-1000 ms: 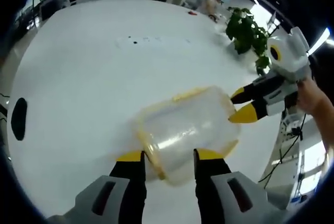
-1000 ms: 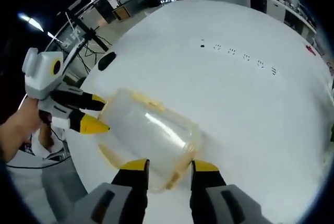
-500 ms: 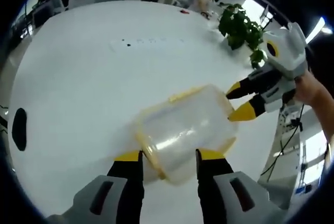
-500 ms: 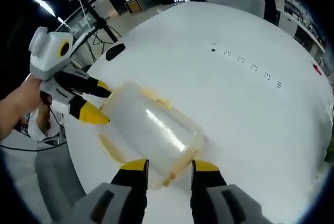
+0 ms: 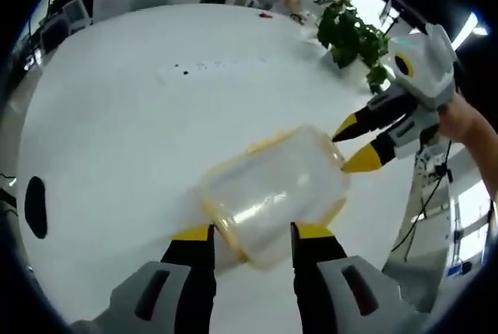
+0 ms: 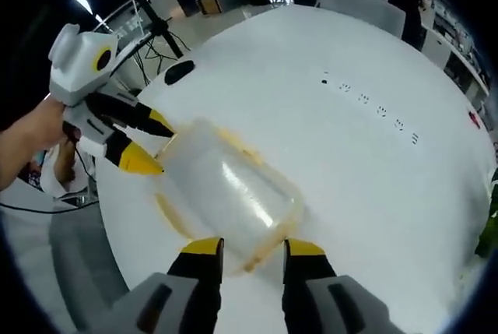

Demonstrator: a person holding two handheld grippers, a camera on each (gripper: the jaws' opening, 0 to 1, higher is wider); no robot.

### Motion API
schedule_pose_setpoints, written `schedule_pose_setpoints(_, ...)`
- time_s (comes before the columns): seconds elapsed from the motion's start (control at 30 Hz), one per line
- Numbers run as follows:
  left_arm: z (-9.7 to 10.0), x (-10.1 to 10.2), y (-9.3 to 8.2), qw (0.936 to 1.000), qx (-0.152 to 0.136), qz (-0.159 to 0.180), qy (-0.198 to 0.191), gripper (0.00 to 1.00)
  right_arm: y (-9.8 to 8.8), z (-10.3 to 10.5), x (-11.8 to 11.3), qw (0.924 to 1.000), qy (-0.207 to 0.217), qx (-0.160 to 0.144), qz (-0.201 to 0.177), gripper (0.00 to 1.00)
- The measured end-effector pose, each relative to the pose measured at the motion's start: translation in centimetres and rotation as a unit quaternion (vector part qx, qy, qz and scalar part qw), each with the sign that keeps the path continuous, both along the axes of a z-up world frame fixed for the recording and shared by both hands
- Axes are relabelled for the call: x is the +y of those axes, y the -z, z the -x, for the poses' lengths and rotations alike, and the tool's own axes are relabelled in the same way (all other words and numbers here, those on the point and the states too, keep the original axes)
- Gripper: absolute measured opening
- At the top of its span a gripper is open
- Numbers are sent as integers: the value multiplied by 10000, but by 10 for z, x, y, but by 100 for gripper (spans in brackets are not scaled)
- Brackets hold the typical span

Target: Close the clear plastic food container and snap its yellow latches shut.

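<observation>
Left tongs (image 5: pixel 250 233) and right tongs (image 6: pixel 247 247) both spread, each straddling one end of clear container (image 5: pixel 272 194), white tabletop (image 5: pixel 140 116) beneath

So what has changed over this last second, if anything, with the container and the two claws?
Little. The right claw has opened slightly at the far end of the container, its upper tip lifting clear while the lower tip stays at the container's edge. The left claw still straddles the near end, and the container still lies on the white table. Nothing was taken hold of or let go. The views shifted a bit.
</observation>
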State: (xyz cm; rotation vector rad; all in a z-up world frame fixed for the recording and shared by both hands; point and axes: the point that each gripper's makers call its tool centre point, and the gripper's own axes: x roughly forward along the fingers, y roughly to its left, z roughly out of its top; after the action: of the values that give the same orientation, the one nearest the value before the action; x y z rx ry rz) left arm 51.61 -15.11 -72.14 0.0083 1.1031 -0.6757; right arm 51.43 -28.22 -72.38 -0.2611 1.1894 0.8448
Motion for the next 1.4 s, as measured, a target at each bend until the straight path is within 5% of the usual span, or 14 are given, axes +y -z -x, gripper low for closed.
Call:
schedule_pose_setpoints(0.93,7,7,-11,9919,-327,-473,1132,35,-14,6,6,9938,-1027,-289,311,27)
schedule_pose_setpoints(1.4,5,3,-16,9733,-696,-843,2018,36,-20,4,10,9867,-1529,-337,429,25)
